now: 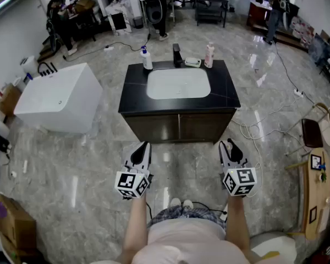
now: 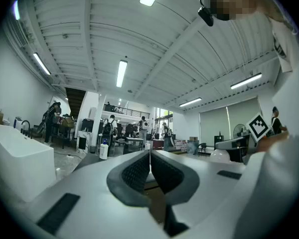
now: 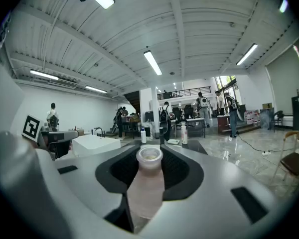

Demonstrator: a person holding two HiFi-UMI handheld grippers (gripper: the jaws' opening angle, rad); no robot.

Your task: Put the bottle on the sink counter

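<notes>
I see both grippers held low in front of a dark sink cabinet, above a grey marble floor. My left gripper [image 2: 150, 156] has its jaws pressed together with nothing between them. My right gripper [image 3: 149, 158] has its jaws partly closed around a pale pink bottle [image 3: 145, 188] with a white cap; the cap points forward, away from me, between the dark pads. So the bottle is in the right gripper, well short of the sink counter [image 1: 223, 95]. That black counter surrounds a white basin [image 1: 178, 84]. Along its far edge stand a white bottle with a blue top [image 1: 147, 59], a black faucet [image 1: 177, 54], a small dish [image 1: 193, 62] and a pink bottle on the counter [image 1: 209, 55]. A white bathtub [image 1: 58, 99] sits to the left of the counter.
</notes>
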